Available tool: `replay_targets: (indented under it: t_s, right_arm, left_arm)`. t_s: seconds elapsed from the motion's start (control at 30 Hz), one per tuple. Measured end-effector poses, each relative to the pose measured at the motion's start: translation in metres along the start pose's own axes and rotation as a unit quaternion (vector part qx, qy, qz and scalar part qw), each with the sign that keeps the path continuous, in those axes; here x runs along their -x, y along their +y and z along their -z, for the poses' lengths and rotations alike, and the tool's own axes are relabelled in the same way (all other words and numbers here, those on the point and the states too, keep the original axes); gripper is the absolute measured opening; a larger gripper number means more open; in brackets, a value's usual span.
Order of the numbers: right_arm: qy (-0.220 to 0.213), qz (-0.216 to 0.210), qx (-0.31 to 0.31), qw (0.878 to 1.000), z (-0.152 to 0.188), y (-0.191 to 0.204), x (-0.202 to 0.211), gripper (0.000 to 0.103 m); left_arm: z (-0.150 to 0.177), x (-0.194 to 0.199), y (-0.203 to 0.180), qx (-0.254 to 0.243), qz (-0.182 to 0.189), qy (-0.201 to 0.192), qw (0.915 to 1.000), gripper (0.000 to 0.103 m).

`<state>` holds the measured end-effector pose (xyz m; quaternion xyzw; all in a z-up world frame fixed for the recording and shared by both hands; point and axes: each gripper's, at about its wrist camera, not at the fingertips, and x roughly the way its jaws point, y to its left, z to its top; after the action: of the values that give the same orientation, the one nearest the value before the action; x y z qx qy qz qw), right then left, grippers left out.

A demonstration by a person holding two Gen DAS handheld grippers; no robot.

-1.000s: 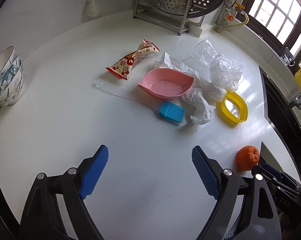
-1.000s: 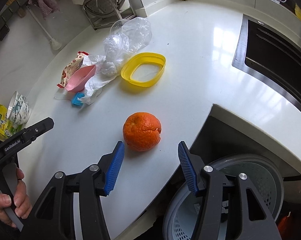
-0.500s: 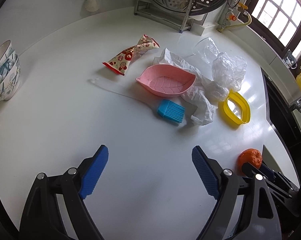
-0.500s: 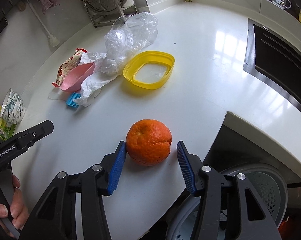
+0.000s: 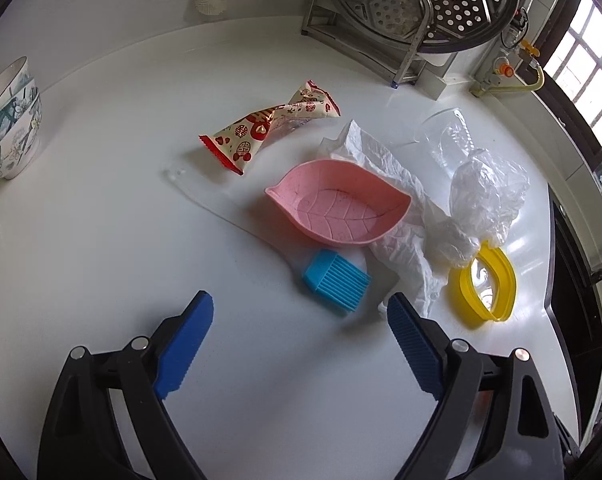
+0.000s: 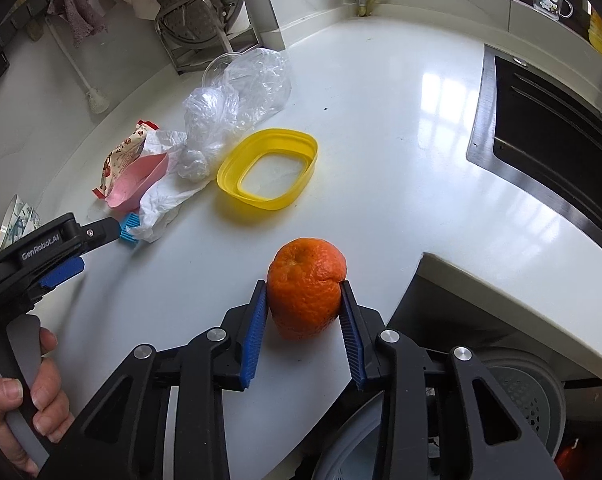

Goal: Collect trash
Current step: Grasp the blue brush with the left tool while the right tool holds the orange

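From the left wrist view, the left gripper point(image 5: 299, 314) hung with its jaws wide apart and nothing between them, just short of the blue brush head point(image 5: 336, 287); beyond that brush lay the pink leaf dish point(image 5: 338, 209), with the red-printed wrapper point(image 5: 269, 124) past it on the far left and the white crumpled paper point(image 5: 401, 216) and clear plastic bag point(image 5: 485, 196) to the brush's right; the yellow rim point(image 5: 483, 285) sat further right again; to do this side well, I judged, it should come down squarely over one loose piece rather than raking the heap.

From the right wrist view, the right gripper point(image 6: 304, 310) had just been closing and its blue pads point(image 6: 256, 330) appeared to press both flanks of the orange point(image 6: 305, 288), though the far contact was partly hidden; the orange sat on the white counter point(image 6: 381, 140) near its front edge, well on the near side of the yellow rim point(image 6: 269, 174); its skin was bright, pebbled and dented at the top, so it probably was soft; a steady, modest squeeze and a straight lift toward the grey bin point(image 6: 533, 392) below the edge seemed wise, lest it roll off.
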<state>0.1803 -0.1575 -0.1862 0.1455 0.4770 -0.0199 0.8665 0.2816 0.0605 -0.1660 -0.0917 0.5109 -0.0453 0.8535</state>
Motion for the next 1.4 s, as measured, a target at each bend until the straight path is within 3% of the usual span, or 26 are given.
replay_targets:
  t_s: [0.3, 0.63, 0.77, 0.9, 1.13, 1.3, 1.37, 1.4]
  right_arm:
    - [-0.002, -0.004, -0.002, 1.000, 0.001, 0.001, -0.003, 0.034]
    - [0.001, -0.009, -0.006, 1.000, -0.003, 0.000, -0.005, 0.034]
    - [0.001, -0.009, -0.007, 1.000, -0.003, 0.000, -0.004, 0.034]
    - [0.003, -0.009, -0.003, 1.000, -0.002, 0.002, -0.004, 0.034]
    - [0.008, -0.007, 0.009, 1.000, 0.001, 0.007, -0.004, 0.034]
    - [0.010, -0.010, 0.007, 1.000, 0.000, 0.007, -0.004, 0.034]
    - [0.011, -0.010, 0.008, 1.000, 0.000, 0.008, -0.004, 0.034]
    - [0.012, -0.010, 0.009, 1.000, 0.000, 0.008, -0.004, 0.034]
  left_arm:
    - [-0.012, -0.018, -0.001, 0.018, -0.044, -0.002, 0.9989, 0.087]
    - [-0.016, -0.034, -0.017, -0.009, -0.105, 0.004, 0.9945, 0.088]
    - [-0.013, -0.031, -0.016, -0.019, -0.103, 0.002, 0.9945, 0.085]
    - [-0.005, -0.021, -0.009, -0.038, -0.086, 0.006, 0.9956, 0.076]
    - [0.006, -0.003, 0.010, -0.077, -0.074, 0.014, 0.9942, 0.032]
    - [0.004, -0.001, 0.019, -0.064, -0.055, 0.023, 0.9962, 0.032]
    - [0.004, -0.002, 0.018, -0.063, -0.052, 0.025, 0.9963, 0.041]
    - [0.004, -0.002, 0.018, -0.062, -0.052, 0.025, 0.9964, 0.052]
